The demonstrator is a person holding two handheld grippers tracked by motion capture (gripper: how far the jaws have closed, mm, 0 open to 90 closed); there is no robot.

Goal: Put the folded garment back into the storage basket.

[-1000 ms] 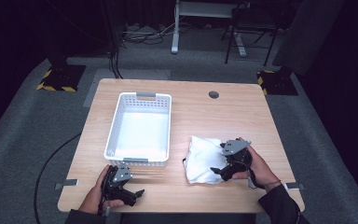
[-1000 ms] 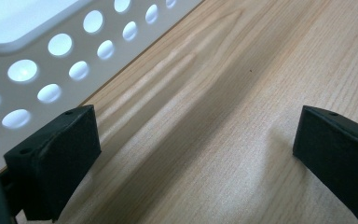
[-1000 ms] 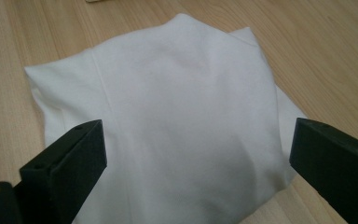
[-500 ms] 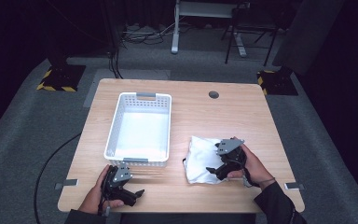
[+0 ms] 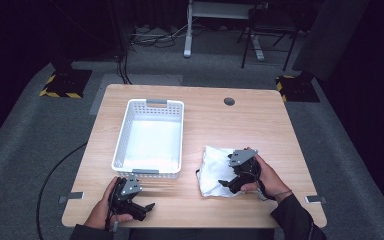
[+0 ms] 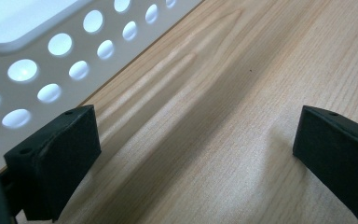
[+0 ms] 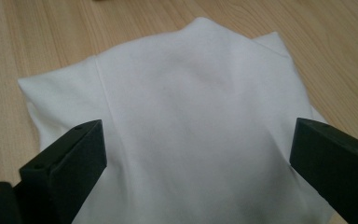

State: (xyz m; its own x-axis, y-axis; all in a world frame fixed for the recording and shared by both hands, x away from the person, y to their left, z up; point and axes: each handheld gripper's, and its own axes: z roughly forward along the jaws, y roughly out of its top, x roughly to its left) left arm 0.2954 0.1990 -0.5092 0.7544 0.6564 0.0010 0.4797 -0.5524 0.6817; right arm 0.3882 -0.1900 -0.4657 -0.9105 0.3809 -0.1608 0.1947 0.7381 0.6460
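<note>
Where the light wooden table point(image 5: 260, 125) stands on grey carpet in a dark room, its far half is left bare up to a small cable hole point(image 5: 229, 101). A white perforated basket point(image 5: 150, 165) is set left of centre. The white cloth point(image 5: 212, 167) is spread flat near the right near edge, with the right gripper point(image 5: 228, 183) held over it, jaws wide apart. The left gripper point(image 5: 147, 206) is kept at the near edge just before the basket, jaws likewise apart.

The basket point(image 5: 150, 137) sits left of centre on my table point(image 5: 240, 125); the cloth point(image 5: 212, 167) lies to its right, nearer me, my right gripper point(image 5: 228, 184) over its near edge, my left gripper point(image 5: 147, 207) just before the basket
</note>
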